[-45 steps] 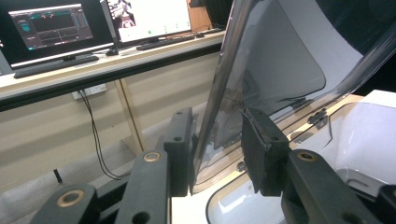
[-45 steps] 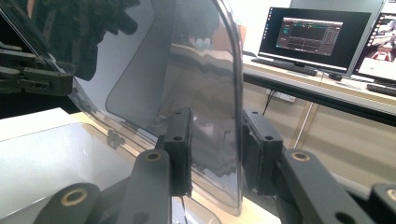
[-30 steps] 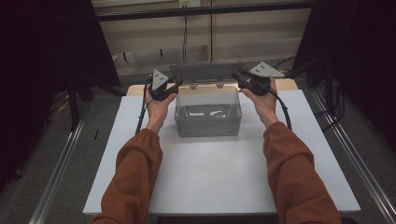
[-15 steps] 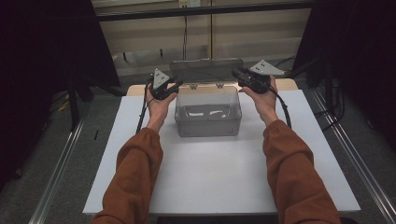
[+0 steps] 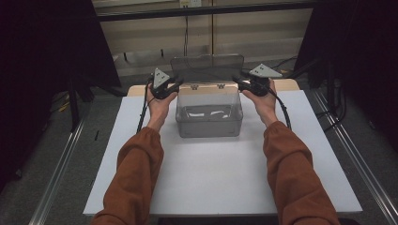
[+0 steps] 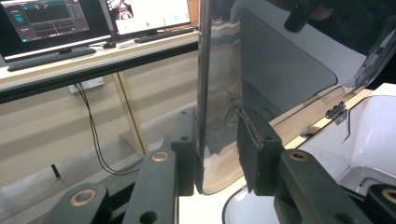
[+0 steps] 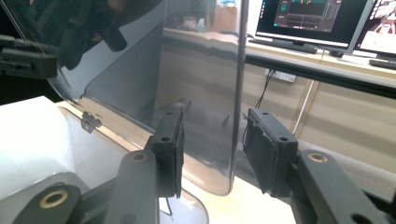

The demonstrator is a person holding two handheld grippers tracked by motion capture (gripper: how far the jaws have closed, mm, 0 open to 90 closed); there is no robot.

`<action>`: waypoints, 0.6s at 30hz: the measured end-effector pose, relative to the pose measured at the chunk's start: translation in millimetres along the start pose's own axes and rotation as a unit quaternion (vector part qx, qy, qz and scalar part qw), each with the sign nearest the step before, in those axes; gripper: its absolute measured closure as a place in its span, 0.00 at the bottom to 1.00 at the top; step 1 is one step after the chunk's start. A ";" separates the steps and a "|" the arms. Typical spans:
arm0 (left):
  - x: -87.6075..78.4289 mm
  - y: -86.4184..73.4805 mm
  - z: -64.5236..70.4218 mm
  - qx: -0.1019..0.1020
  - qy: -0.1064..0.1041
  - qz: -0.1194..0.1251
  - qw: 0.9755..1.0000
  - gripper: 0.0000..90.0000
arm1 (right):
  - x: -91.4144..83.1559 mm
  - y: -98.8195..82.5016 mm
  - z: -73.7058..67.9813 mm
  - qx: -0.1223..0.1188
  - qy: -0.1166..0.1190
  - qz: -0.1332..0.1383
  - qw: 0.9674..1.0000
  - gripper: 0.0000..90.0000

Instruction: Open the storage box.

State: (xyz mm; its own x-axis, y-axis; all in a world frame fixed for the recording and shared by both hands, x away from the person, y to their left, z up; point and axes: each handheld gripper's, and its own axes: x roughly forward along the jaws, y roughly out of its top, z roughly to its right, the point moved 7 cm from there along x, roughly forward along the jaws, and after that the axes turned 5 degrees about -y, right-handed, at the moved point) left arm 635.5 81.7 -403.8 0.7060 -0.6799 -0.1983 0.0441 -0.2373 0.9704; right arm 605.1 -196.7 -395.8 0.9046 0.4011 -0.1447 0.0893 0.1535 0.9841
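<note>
Lid swung up and back, box now open.

A second earlier the lid [image 5: 207,67] lay lower; we had it upright behind the box [image 5: 209,112] at the table's [image 5: 211,183] far middle. Left gripper [image 6: 217,151] and right gripper [image 7: 212,154] straddled its side edges, jaws part-open, grip uncertain. Open room lay near, left and right; the far edge was close.

Clear, grey-tinted box [image 5: 209,114] with a smoky see-through lid [image 5: 207,68] and small dark hinges [image 6: 337,110]. White tabletop [image 5: 220,173] on a pale wood edge [image 5: 136,89]. Rust-orange sleeves [image 5: 133,176]. Black grippers, left [image 5: 170,87] and right [image 5: 240,83], each topped by a light grey plate [image 5: 160,77]. Beige wall panels [image 6: 60,121] behind, crossed by a black cable [image 6: 91,133]. Dark monitors [image 6: 49,23] lit with coloured graphics.
</note>
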 end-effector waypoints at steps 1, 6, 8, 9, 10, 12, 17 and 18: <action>0.3 -0.1 -0.2 -0.002 0.000 0.001 1.000 0.77 | 1.3 -2.3 -0.2 0.001 0.001 -0.003 1.000 0.63; 1.6 -0.4 -1.1 -0.005 0.000 0.005 1.000 0.78 | 5.6 -10.5 2.3 0.004 -0.002 -0.012 1.000 0.63; 2.4 -0.6 -1.3 -0.009 -0.001 0.006 1.000 0.78 | 7.2 -13.0 1.9 0.006 0.000 -0.015 1.000 0.65; 2.7 -0.7 -1.7 -0.010 0.001 0.006 1.000 0.78 | 8.0 -14.3 1.3 0.005 0.001 -0.016 1.000 0.65; 3.2 -0.6 -1.9 -0.012 0.002 0.007 1.000 0.78 | 8.6 -15.6 0.6 0.005 0.002 -0.020 1.000 0.66; 3.8 -0.8 -2.4 -0.013 0.003 0.008 1.000 0.78 | 10.8 -17.8 -1.1 0.006 0.006 -0.019 1.000 0.68; 4.5 -1.2 -3.5 -0.011 -0.001 0.002 1.000 0.78 | 13.1 -19.6 1.4 0.013 0.002 -0.017 1.000 0.77; 4.8 -1.8 -3.8 -0.010 0.000 -0.001 1.000 0.78 | 13.6 -19.3 1.9 0.011 0.001 -0.018 1.000 0.77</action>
State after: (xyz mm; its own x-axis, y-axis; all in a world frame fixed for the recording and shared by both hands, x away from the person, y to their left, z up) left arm 641.5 81.5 -405.9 0.7054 -0.6801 -0.1996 0.0588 -0.2246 0.9727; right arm 616.4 -195.9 -416.6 0.8998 0.3974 -0.1799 0.1310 0.1472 0.9804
